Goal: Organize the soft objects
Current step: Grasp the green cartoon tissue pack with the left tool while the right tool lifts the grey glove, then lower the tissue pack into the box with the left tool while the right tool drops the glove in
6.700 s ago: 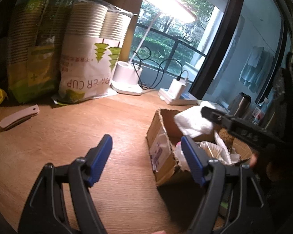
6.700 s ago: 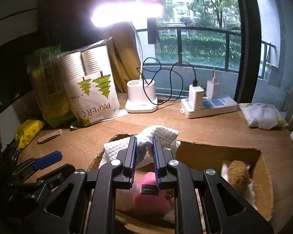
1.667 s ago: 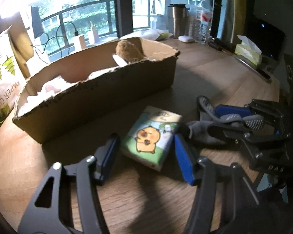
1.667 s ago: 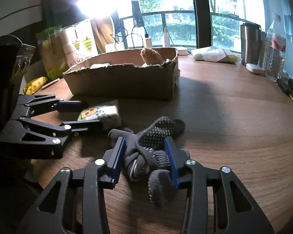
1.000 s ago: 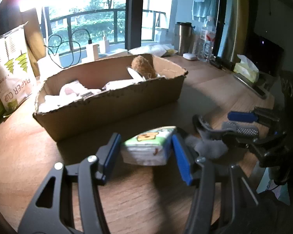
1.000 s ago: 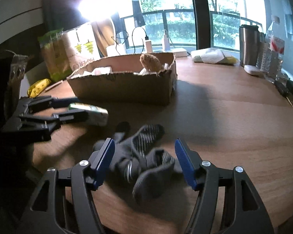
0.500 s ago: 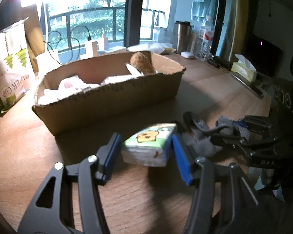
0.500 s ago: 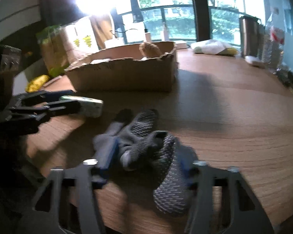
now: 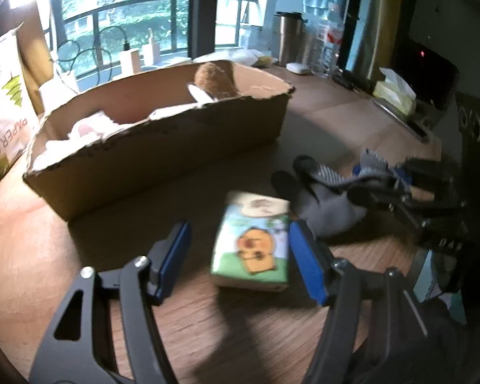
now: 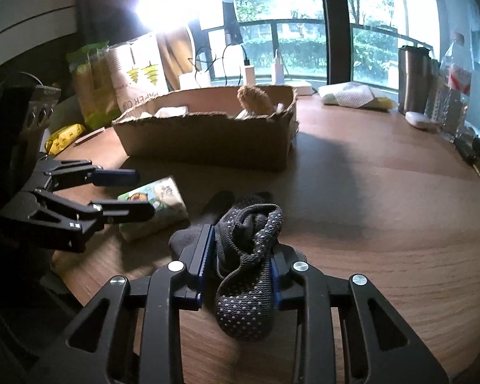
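A tissue pack [image 9: 252,243] with a cartoon capybara lies flat on the wooden table between the blue pads of my open left gripper [image 9: 236,252]; the pads do not grip it. It also shows in the right wrist view [image 10: 153,204]. My right gripper [image 10: 241,256] is shut on a grey dotted glove [image 10: 249,256], which also shows in the left wrist view [image 9: 329,198]. A torn cardboard box [image 9: 163,147] behind holds a brown plush [image 9: 216,80] and white and pink soft items [image 9: 86,128].
A paper cup bag [image 10: 137,73], a lamp base, a power strip and chargers stand behind the box [image 10: 208,137]. A steel flask [image 10: 412,76], water bottles and a tissue box [image 9: 396,96] are at the right. A white cloth [image 10: 352,96] lies far right.
The left gripper opened and the tissue pack now lies flat on the table. The right gripper closed on the grey glove.
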`<action>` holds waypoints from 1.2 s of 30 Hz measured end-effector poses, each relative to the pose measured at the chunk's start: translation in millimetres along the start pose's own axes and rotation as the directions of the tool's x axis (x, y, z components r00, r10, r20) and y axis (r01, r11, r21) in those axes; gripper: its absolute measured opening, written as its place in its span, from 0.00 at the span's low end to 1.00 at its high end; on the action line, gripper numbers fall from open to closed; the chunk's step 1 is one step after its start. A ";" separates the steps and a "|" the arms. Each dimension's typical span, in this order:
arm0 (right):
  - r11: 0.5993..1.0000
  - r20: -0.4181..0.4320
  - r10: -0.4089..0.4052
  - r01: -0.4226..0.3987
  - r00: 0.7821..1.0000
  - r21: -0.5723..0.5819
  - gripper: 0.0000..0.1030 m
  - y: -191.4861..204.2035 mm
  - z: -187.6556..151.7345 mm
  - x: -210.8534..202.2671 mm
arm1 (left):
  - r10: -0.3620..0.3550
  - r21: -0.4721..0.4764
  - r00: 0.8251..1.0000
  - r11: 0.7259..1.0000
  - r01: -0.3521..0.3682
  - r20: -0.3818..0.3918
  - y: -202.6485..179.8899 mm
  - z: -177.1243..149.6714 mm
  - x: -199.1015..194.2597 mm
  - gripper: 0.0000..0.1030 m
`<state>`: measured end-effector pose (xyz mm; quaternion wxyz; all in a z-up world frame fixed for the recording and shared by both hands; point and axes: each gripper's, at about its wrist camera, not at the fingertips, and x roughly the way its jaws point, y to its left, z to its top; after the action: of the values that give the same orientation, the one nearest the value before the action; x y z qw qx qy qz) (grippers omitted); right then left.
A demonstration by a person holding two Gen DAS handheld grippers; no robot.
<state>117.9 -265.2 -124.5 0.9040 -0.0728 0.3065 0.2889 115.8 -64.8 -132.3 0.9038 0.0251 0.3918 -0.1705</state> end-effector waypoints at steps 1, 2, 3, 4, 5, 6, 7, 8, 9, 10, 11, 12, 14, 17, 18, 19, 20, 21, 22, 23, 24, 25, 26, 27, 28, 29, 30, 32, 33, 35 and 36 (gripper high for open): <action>1.000 0.004 -0.004 0.004 1.000 -0.001 0.30 -1.1 1.0 -1.4 | -0.001 0.010 1.000 1.000 0.001 -0.007 -1.9 0.0 2.0 0.64; 1.000 0.011 -0.008 0.008 1.000 -0.002 0.30 -2.3 2.2 -3.0 | 0.000 0.017 1.000 1.000 0.000 -0.013 -3.4 -0.1 3.5 0.64; 1.000 0.015 -0.008 0.008 1.000 -0.003 0.30 -2.7 2.8 -4.4 | -0.001 0.025 1.000 1.000 0.002 -0.014 -4.9 -0.3 4.0 0.64; 1.000 0.022 -0.009 0.009 1.000 -0.005 0.30 -2.8 3.9 -6.0 | -0.004 0.036 1.000 0.999 0.004 -0.009 -6.8 -0.5 3.6 0.63; 1.000 0.029 -0.008 0.009 1.000 -0.010 0.30 -2.4 5.3 -7.9 | -0.003 0.041 1.000 0.999 0.003 -0.005 -7.7 -0.3 3.0 0.58; 1.000 0.035 -0.008 0.008 0.999 -0.014 0.30 -1.7 6.2 -9.3 | -0.001 0.047 1.000 0.999 0.001 -0.004 -8.7 -0.4 3.0 0.53; 1.000 0.042 -0.006 0.007 0.999 -0.019 0.30 -1.1 7.8 -11.1 | 0.005 0.053 1.000 0.999 -0.005 -0.010 -9.8 -0.6 4.0 0.47; 1.000 0.052 -0.004 0.005 0.999 -0.025 0.30 -0.1 10.1 -13.1 | 0.007 0.054 1.000 0.999 -0.006 -0.012 -10.1 -1.0 4.4 0.46; 1.000 0.057 -0.002 0.004 0.998 -0.029 0.30 0.4 11.6 -14.1 | 0.005 0.055 1.000 0.998 -0.005 -0.007 -9.8 -1.0 3.0 0.46; 0.999 0.065 -0.001 0.003 0.998 -0.035 0.30 1.2 13.9 -15.4 | 0.003 0.056 1.000 0.998 -0.003 -0.001 -10.1 -1.0 1.7 0.46; 0.999 0.075 -0.001 0.004 0.997 -0.041 0.30 2.2 16.6 -17.0 | 0.001 0.056 1.000 0.998 -0.001 0.005 -10.6 -0.7 0.1 0.46; 0.999 0.081 0.001 0.003 0.997 -0.046 0.30 2.9 19.2 -17.8 | -0.003 0.054 1.000 0.999 0.002 0.013 -10.1 -0.3 -2.3 0.46; 0.998 0.099 0.001 0.005 0.995 -0.059 0.30 4.3 25.3 -20.7 | -0.010 0.042 0.999 0.999 0.008 0.036 -7.9 1.1 -8.7 0.46; 0.997 0.127 0.006 0.004 0.992 -0.073 0.30 6.9 35.1 -25.4 | -0.022 0.021 0.996 1.000 0.021 0.083 -2.1 3.9 -21.2 0.46; 0.997 0.135 0.007 0.003 0.991 -0.077 0.30 7.4 38.2 -26.7 | -0.025 0.011 0.994 1.000 0.024 0.104 0.8 5.8 -26.7 0.46; 0.997 0.143 0.009 0.003 0.990 -0.083 0.30 8.6 41.3 -27.9 | -0.026 0.003 0.993 1.000 0.026 0.116 3.6 7.5 -30.3 0.46; 0.996 0.154 0.014 0.000 0.988 -0.091 0.30 10.4 45.7 -29.2 | -0.024 -0.010 0.990 1.000 0.026 0.136 7.6 9.4 -35.4 0.46; 0.995 0.161 0.016 0.000 0.987 -0.096 0.30 11.7 48.3 -29.7 | -0.020 -0.020 0.988 1.000 0.024 0.151 11.0 10.7 -39.2 0.46; 0.995 0.174 0.020 -0.002 0.984 -0.104 0.30 14.0 53.1 -30.3 | -0.014 -0.030 0.986 0.999 0.020 0.164 14.3 12.2 -42.0 0.46; 0.994 0.184 0.023 -0.004 0.983 -0.108 0.30 15.6 56.0 -30.8 | -0.006 -0.041 0.984 0.999 0.013 0.178 17.2 13.7 -44.6 0.46; 0.994 0.193 0.028 -0.006 0.981 -0.113 0.30 17.2 59.5 -30.8 | 0.009 -0.052 0.980 0.999 0.002 0.198 21.8 15.2 -47.9 0.46; 0.993 0.203 0.031 -0.007 0.979 -0.119 0.30 19.1 63.7 -30.1 | 0.018 -0.057 0.978 0.998 -0.006 0.208 24.4 16.6 -49.6 0.46; 0.992 0.214 0.039 -0.011 0.976 -0.128 0.30 21.7 69.1 -29.0 | 0.025 -0.061 0.976 0.998 -0.012 0.218 27.1 17.5 -51.6 0.46; 0.991 0.219 0.044 -0.014 0.975 -0.134 0.30 22.6 71.7 -28.4 | 0.029 -0.065 0.973 0.998 -0.015 0.229 30.6 18.8 -54.2 0.46; 0.990 0.226 0.048 -0.016 0.973 -0.142 0.30 24.5 75.5 -27.3 | 0.038 -0.070 0.970 0.997 -0.022 0.239 33.5 20.1 -56.8 0.46; 0.989 0.232 0.054 -0.019 0.971 -0.150 0.30 26.6 79.7 -25.6 | 0.044 -0.074 0.968 0.997 -0.026 0.245 35.3 21.0 -58.8 0.46; 0.987 0.236 0.061 -0.023 0.970 -0.160 0.30 28.5 83.7 -23.5 | 0.049 -0.078 0.966 0.997 -0.030 0.254 37.7 22.0 -61.0 0.46; 0.985 0.246 0.063 -0.021 0.967 -0.171 0.30 31.5 90.1 -20.8 | 0.056 -0.084 0.960 0.996 -0.034 0.273 42.7 23.0 -65.7 0.46; 0.984 0.252 0.069 -0.025 0.965 -0.175 0.30 32.6 93.6 -19.4 | 0.063 -0.088 0.957 0.995 -0.039 0.282 44.7 23.4 -67.1 0.46; 0.983 0.263 0.080 -0.032 0.962 -0.182 0.30 35.8 101.2 -15.6 | 0.071 -0.096 0.952 0.994 -0.045 0.298 48.1 23.2 -69.2 0.46; 0.982 0.261 0.087 -0.038 0.961 -0.187 0.30 37.0 104.5 -12.1 | 0.080 -0.103 0.948 0.993 -0.050 0.310 50.5 22.7 -70.4 0.46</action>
<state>142.6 -208.3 -31.8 0.9173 -0.1046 0.1561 0.3510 103.6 -1.0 -70.6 0.9598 -0.0319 0.2500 -0.1237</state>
